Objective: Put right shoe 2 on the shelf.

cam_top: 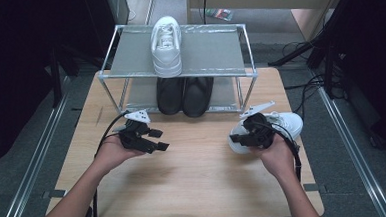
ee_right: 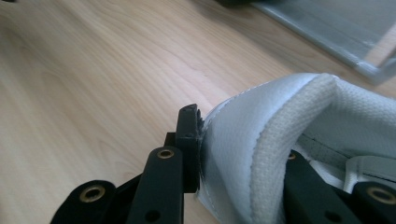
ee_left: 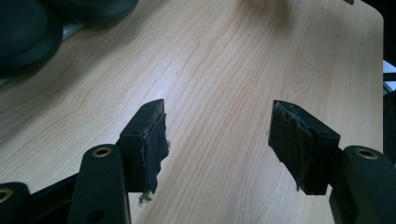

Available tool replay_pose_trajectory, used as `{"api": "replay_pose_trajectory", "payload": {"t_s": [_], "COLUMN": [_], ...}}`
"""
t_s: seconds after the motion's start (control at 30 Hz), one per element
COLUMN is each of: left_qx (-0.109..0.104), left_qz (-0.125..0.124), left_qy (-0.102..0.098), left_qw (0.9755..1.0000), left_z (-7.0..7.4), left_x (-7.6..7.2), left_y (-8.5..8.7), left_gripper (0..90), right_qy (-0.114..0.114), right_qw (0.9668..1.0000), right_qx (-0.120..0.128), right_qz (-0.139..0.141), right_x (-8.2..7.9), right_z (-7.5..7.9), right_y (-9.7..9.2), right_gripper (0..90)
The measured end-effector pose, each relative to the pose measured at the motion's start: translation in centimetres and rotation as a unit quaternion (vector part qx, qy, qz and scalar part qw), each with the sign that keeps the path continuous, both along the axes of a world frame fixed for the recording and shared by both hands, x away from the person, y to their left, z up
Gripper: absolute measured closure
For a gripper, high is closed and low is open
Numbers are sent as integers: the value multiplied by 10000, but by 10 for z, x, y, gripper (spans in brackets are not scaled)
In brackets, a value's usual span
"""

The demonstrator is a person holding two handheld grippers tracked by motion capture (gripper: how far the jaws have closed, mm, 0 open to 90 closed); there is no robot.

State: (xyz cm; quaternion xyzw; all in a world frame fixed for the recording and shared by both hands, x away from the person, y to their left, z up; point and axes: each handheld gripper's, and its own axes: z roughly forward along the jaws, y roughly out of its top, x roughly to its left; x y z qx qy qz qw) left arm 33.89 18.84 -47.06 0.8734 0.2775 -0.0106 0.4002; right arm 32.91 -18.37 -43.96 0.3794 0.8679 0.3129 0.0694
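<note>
A white sneaker (cam_top: 285,123) lies on the wooden table (cam_top: 194,178) at the right, in front of the rack. My right gripper (cam_top: 251,133) is shut on its heel end. In the right gripper view one jaw presses the outside of the white sneaker's heel wall (ee_right: 243,140) and the other sits inside the shoe, mostly hidden. My left gripper (cam_top: 158,139) hovers over the table at the left, pointing right. Its jaws stand wide apart in the left gripper view, where the left gripper (ee_left: 217,135) has only bare wood between its pads.
A metal two-shelf rack (cam_top: 213,50) stands at the table's far side. A second white sneaker (cam_top: 166,45) sits on its top shelf and a pair of black shoes (cam_top: 184,95) on the lower one. Cables trail from both grippers.
</note>
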Motion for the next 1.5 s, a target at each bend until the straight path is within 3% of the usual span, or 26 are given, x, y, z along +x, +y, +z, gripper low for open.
{"api": "replay_pose_trajectory", "payload": {"t_s": [0.1, 0.2, 0.4, 0.67, 0.87, 1.1, 1.5], "left_qx": [-16, -10, -20, -5, 7, 30, -4], "left_qz": [-27, -61, -37, -17, -7, 16, 33], "left_qy": [13, 7, -5, -3, 4, 0, -5], "left_qw": [10000, 10000, 10000, 10000, 10000, 10000, 10000], "left_z": [0, 0, 1, 1, 0, 0, -1], "left_x": [1, 3, 4, 3, 2, -2, -8], "left_y": [-3, -4, -4, -3, -1, 2, 1], "left_gripper": [371, 371, 371, 371, 371, 371, 371], "right_qy": [93, 109, 212, 380, 447, 585, 801], "right_qw": [9999, 9997, 9990, 9955, 9937, 9898, 9878], "right_qx": [103, -37, -14, -100, -141, 43, 83], "right_qz": [98, 212, 394, 865, 1019, 1300, 1330], "right_x": [-7, -16, -23, -34, -38, -42, -48], "right_z": [2, 2, 3, -2, -9, -20, -49], "right_y": [8, 24, 42, 88, 110, 127, 142], "right_gripper": [754, 754, 754, 754, 756, 770, 759]}}
